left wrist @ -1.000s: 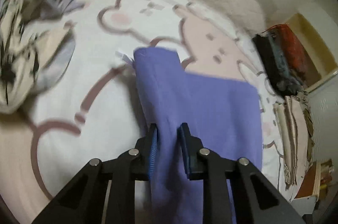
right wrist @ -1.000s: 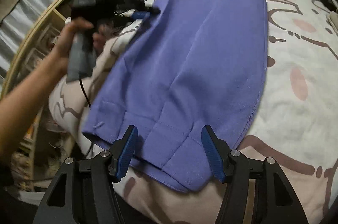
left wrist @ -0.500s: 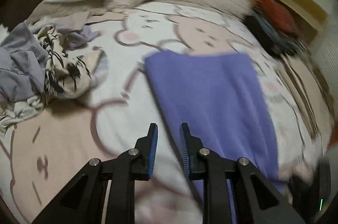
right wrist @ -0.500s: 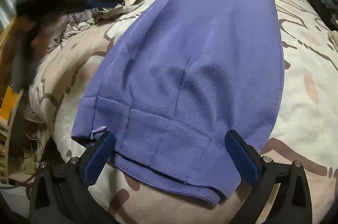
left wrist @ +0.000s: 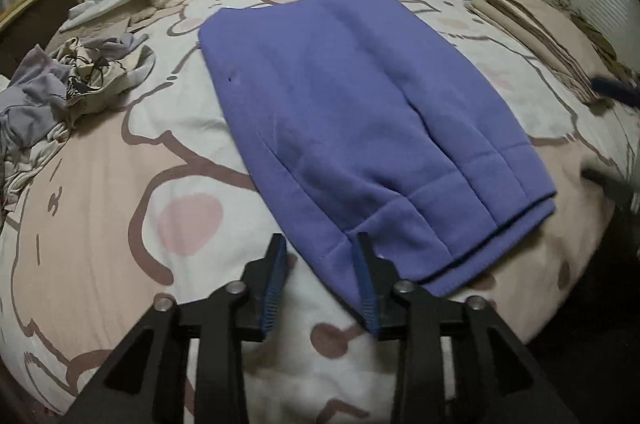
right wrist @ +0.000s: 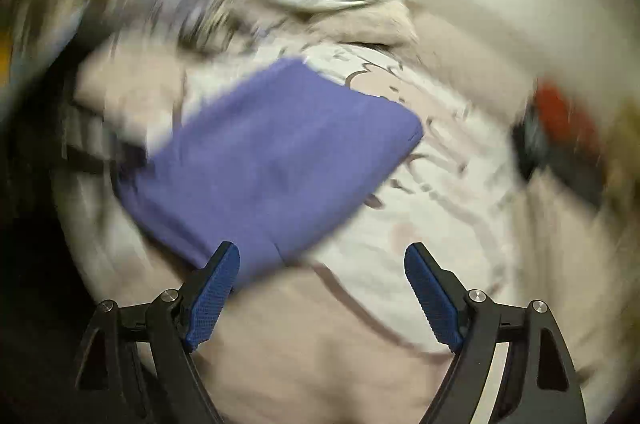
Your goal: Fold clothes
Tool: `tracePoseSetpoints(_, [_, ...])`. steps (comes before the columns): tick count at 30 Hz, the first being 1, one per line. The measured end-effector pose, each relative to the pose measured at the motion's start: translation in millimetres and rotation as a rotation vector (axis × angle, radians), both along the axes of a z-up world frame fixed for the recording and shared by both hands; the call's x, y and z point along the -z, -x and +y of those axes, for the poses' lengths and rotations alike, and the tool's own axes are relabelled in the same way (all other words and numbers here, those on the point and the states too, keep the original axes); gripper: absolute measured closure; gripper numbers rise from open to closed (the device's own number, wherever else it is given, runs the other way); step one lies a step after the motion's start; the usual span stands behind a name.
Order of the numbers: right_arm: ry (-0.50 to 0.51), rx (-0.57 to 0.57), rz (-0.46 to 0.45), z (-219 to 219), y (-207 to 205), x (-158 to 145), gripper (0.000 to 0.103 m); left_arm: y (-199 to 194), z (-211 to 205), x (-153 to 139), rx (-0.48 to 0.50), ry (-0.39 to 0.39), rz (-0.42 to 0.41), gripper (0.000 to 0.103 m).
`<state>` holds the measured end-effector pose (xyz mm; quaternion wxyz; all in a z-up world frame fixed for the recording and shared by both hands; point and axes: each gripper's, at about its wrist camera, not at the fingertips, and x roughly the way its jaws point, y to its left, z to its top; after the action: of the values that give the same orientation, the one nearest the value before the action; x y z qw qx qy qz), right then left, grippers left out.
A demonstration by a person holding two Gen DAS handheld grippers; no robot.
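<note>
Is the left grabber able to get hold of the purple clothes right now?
Probably yes. The left gripper is open, and the near corner of the purple garment lies flat on the bedspread right at its fingertips. Nothing sits between them; the crumpled clothes pile is well off to the side.

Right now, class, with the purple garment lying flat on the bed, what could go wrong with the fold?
1. The left gripper is open at the purple garment's near waistband corner; a shallow pinch may catch one layer only.
2. The right gripper is open and its view is motion-blurred, so its aim is uncertain.
3. The unfolded clothes pile lies close by and could snag.
</note>
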<state>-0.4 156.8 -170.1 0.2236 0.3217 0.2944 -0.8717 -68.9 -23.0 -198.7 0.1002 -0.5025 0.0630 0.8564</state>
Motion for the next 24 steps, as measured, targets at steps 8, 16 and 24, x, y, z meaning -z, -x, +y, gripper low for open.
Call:
tracePoseSetpoints(8, [-0.445, -0.237, 0.261, -4.4, -35.3, 74.2, 0.017, 5.7, -16.0, 1.9, -0.074, -0.113, -0.053, 0.057])
tracePoseSetpoints(16, [-0.61, -0.524, 0.508, -26.5, -57.0, 94.0, 0.017, 17.8, -8.9, 4.5, -0.084, -0.076, -0.038, 0.057])
tracePoseSetpoints(24, [-0.674, -0.616, 0.628, -47.1, -60.8, 104.9, 0.017, 20.4, -13.9, 4.7, -0.1, -0.106, -0.039, 0.057])
